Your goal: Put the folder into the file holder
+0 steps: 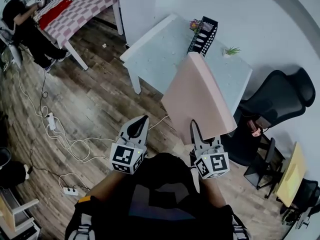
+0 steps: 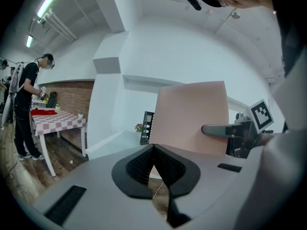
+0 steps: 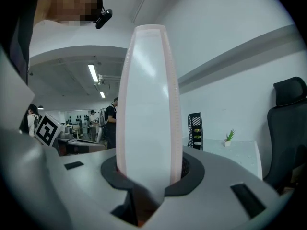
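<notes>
The left gripper (image 1: 140, 123) is hovering over the wooden floor (image 1: 95, 101) with its jaws pressed together on nothing. The right gripper (image 1: 194, 130) is pinching the lower edge of the pink folder (image 1: 200, 96), holding it raised in front of the white table (image 1: 160, 54). There the black file holder (image 1: 202, 35) is standing upright, apart from the folder.

White table (image 1: 165, 49) bears a black file holder (image 1: 202, 35); a small plant (image 1: 232, 50) stands nearby.
</notes>
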A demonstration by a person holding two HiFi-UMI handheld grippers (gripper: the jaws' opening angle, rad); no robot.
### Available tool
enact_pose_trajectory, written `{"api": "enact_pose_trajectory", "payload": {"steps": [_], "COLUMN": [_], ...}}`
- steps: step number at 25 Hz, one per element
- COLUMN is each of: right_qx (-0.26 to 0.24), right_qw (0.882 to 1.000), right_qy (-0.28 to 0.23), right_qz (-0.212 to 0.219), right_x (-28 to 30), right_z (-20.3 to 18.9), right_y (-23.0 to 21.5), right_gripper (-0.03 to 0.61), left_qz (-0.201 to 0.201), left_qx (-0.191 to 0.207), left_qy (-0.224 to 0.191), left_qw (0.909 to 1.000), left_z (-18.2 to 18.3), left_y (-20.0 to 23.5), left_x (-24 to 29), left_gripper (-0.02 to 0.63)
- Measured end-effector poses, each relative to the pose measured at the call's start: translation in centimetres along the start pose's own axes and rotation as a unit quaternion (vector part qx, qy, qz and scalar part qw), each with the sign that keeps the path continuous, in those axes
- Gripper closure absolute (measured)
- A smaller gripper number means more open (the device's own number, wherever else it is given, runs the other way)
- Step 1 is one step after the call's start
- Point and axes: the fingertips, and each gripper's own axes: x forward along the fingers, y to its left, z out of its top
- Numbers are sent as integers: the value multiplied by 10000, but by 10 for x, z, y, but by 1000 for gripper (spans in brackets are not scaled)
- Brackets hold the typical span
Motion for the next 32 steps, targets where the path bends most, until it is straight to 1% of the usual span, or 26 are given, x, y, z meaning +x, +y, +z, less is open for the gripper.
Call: {"api": "enact_pose_trajectory", "payload": {"steps": [5, 8, 10, 13, 18, 21, 23, 27, 32], "right_qx": [-25, 33, 82, 149, 276, 210, 188, 116, 193], "right_qw": [9995, 9990, 9988, 9989, 9980, 9972, 9963, 9951, 9915], "right_qy": [54, 164, 152, -18, -403, -622, -732, -768, -759], "right_qz": [-296, -423, -460, -437, -398, -362, -402, -605, -1036], "right_x": [17, 28, 38, 57, 84, 91, 90, 88, 90], "right_z": [4, 1, 2, 12, 40, 62, 72, 79, 78], "right_y": [3, -7, -17, -35, -70, -92, -109, -137, -155], "right_gripper": [457, 457, 456, 457, 457, 457, 457, 457, 457], "left_qz": [-160, -272, -340, -359, -250, -131, -144, -305, -543], "left_qx": [-12, -111, -122, -64, 152, 193, 228, 199, 345], "left_qy": [15, 49, 126, 216, 142, 109, 71, 65, 229], "left_qw": [9999, 9996, 9993, 9991, 9995, 9997, 9996, 9993, 9977], "left_z": [4, 1, -1, 5, 32, 44, 52, 58, 57], "left_y": [28, 31, 33, 39, 46, 49, 43, 29, 27], "left_x": [17, 31, 46, 73, 113, 142, 160, 192, 226], "left_gripper": [607, 607, 607, 607, 607, 607, 607, 607, 607]}}
